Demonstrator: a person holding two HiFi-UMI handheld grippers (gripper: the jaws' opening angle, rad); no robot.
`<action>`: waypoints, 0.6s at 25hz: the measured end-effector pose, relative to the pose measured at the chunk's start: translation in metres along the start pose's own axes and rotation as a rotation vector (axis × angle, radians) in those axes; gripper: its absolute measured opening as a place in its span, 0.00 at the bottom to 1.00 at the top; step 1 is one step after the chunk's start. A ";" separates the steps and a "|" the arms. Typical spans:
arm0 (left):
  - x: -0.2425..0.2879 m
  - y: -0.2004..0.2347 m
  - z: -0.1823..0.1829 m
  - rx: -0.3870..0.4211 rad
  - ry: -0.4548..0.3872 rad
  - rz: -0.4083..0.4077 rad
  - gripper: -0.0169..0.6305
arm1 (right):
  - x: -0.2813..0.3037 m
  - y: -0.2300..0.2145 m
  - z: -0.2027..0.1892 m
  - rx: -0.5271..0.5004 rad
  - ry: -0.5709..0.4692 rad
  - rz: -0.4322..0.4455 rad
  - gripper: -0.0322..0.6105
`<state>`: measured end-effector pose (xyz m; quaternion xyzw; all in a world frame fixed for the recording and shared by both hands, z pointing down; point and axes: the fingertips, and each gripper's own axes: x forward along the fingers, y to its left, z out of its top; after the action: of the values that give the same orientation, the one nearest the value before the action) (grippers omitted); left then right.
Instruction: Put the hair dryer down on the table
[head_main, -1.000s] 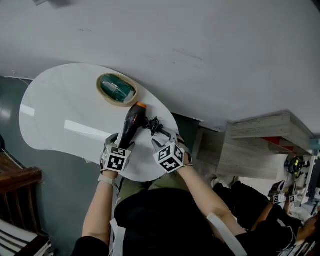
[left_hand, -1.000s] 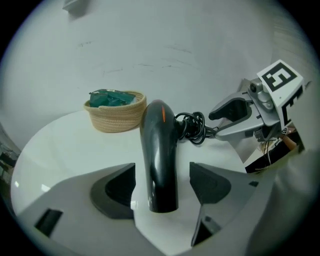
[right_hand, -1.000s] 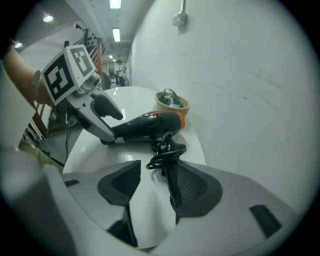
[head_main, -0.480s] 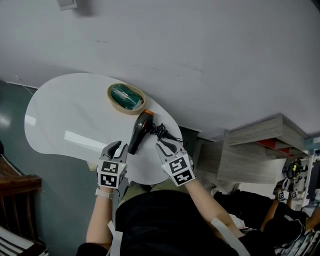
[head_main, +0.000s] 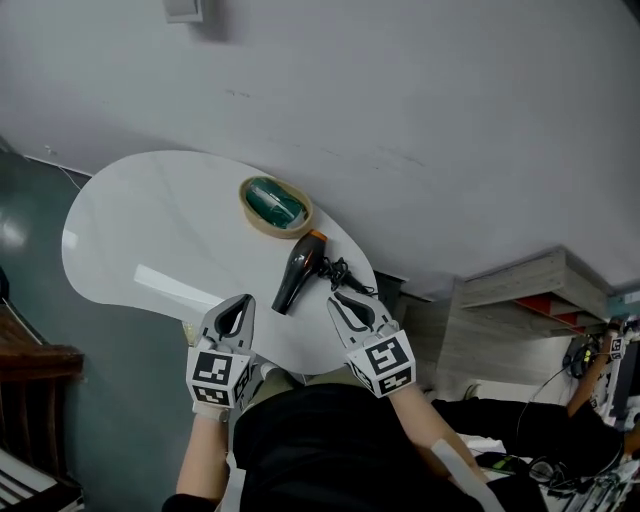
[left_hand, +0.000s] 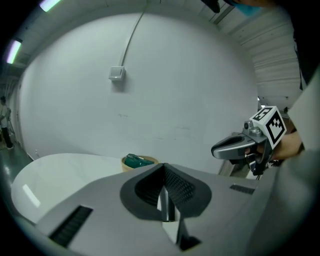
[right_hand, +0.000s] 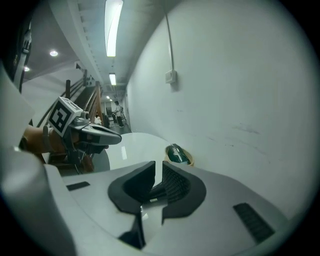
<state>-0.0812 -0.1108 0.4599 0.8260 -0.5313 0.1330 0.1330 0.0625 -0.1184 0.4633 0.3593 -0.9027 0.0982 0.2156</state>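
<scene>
The black hair dryer (head_main: 297, 273) with an orange nozzle lies on the white table (head_main: 140, 230), its cord (head_main: 338, 272) bunched to its right. Neither gripper touches it. My left gripper (head_main: 236, 314) hovers near the table's front edge, left of the dryer's handle, shut with nothing in it; its own view shows the jaws pressed together (left_hand: 164, 169). My right gripper (head_main: 351, 307) hovers just behind the cord. Its jaws (right_hand: 157, 170) are closing, with a narrow slit between them and nothing in it. The dryer is hidden in both gripper views.
A tan bowl (head_main: 275, 206) holding a teal object stands at the table's far edge by the wall, also visible as the bowl (left_hand: 138, 161) and the bowl (right_hand: 178, 154). A dark wooden chair (head_main: 35, 358) is at left, a pale wood shelf unit (head_main: 520, 290) at right.
Both grippers have drawn back from the hair dryer toward the person, and their jaws have closed from wide open. The dryer stays lying on the table.
</scene>
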 end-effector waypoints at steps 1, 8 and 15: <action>-0.005 0.000 0.005 0.002 -0.017 -0.004 0.04 | -0.003 0.002 0.005 -0.006 -0.014 -0.004 0.13; -0.023 -0.008 0.031 0.074 -0.099 -0.018 0.04 | -0.011 0.014 0.034 0.006 -0.092 -0.006 0.13; -0.025 -0.007 0.030 0.092 -0.104 -0.004 0.04 | -0.019 0.023 0.047 -0.023 -0.121 -0.018 0.13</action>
<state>-0.0821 -0.0978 0.4226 0.8381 -0.5291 0.1141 0.0673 0.0439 -0.1056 0.4129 0.3704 -0.9118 0.0641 0.1654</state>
